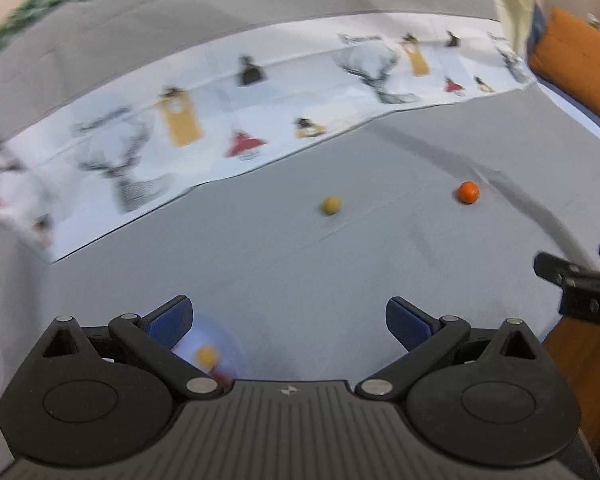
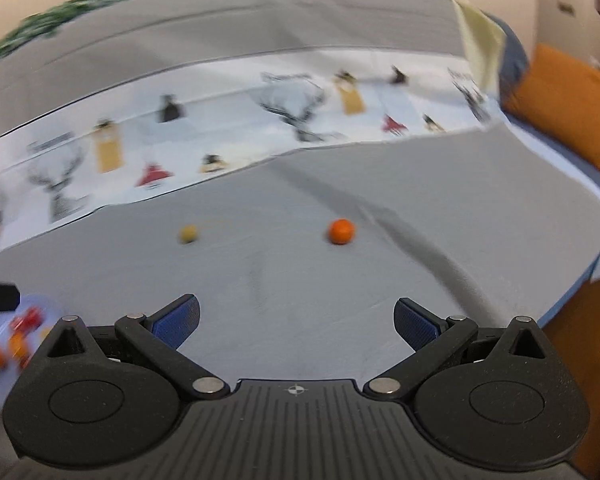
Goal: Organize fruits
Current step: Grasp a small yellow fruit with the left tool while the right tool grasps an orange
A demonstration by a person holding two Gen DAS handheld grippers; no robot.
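Both grippers are hanging over the grey worktop (image 2: 300,280) between pick-ups, by my reading. Two fruits are lying loose: a yellow fruit (image 1: 331,205) at centre frame and an orange fruit (image 1: 468,192) to its right in the left wrist view. The left gripper (image 1: 288,320) is spreading its fingers wide, gripping nothing; the right gripper (image 2: 296,322) likewise. Each fruit is sitting well ahead of the fingertips, untouched. A pale bowl (image 2: 4,336) with fruit in it is showing at lower left of the right wrist view. Next is calling for reaching forward and straddling one fruit
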